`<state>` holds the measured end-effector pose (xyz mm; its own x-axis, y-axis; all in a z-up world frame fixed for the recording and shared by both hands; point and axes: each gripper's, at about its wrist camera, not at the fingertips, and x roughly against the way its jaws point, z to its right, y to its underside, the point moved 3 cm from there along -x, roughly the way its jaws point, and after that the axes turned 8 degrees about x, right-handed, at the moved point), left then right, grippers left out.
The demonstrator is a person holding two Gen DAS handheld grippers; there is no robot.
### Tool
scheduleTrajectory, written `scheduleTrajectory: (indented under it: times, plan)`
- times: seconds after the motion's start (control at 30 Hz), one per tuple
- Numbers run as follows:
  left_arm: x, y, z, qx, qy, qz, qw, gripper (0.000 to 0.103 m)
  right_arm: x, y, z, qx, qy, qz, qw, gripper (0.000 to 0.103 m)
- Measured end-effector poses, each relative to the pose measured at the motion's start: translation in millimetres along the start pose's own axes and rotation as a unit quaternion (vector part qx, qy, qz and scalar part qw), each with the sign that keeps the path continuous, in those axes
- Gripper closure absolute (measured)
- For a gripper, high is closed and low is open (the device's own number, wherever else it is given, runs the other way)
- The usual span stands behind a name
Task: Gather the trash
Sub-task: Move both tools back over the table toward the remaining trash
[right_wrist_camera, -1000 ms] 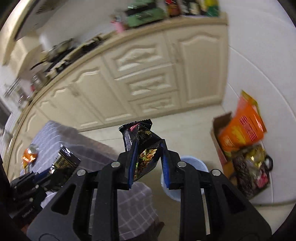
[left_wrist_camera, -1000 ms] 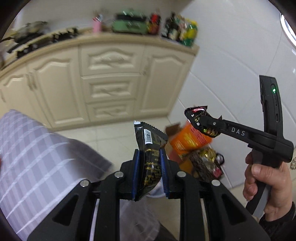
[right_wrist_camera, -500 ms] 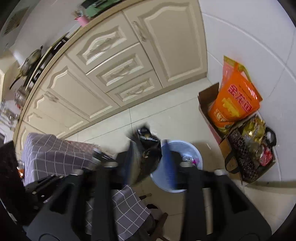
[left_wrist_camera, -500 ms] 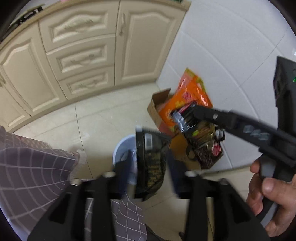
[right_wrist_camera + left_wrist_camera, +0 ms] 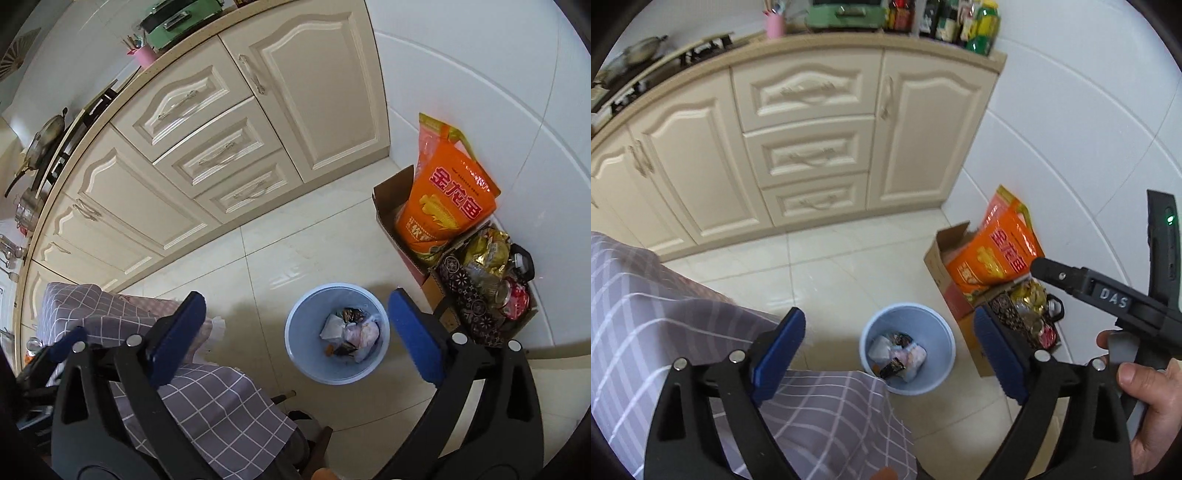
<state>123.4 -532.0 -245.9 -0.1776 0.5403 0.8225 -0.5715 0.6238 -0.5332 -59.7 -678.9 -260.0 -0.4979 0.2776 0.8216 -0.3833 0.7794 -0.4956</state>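
Note:
A light blue trash bin point(image 5: 908, 384) stands on the tiled floor below both grippers; it also shows in the right wrist view point(image 5: 303, 362). Wrappers and crumpled trash point(image 5: 897, 356) lie inside it, seen too in the right wrist view point(image 5: 351, 334). My left gripper point(image 5: 888, 354) is open and empty above the bin. My right gripper point(image 5: 295, 332) is open and empty above the bin; its body point(image 5: 1108, 295) shows at the right of the left wrist view, held by a hand.
A table with a grey checked cloth point(image 5: 665, 321) is at the lower left, next to the bin. A cardboard box with an orange bag point(image 5: 447, 199) and packets stands against the white wall. Cream cabinets point(image 5: 809, 147) line the back.
Both grippers swung down over the bin and opened. The black snack wrapper left my left gripper and the dark wrapper left my right gripper; both now lie out of the jaws.

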Motion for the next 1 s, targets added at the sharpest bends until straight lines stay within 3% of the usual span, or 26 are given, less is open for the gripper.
scheduleTrajectory:
  times: [0.27, 0.57, 1.0]
  plan:
    - [76.6, -2.2, -21.1, 0.009, -0.006, 0.07, 0.9975, 0.011, 34.5, -5.7, -52.0, 0.037, -0.022, 0.033, 0.999, 0.006]
    - [155.1, 3.2, -48.4, 0.011, -0.033, 0.143, 0.9891, 0.01, 72.0, -12.3, -130.8, 0.086, -0.065, 0.07, 0.992, 0.006]
    - [263.0, 40.4, -131.4, 0.061, -0.107, 0.232, 0.9648, 0.01, 120.0, 11.1, -285.0, 0.209, -0.164, 0.098, 0.959, 0.006]
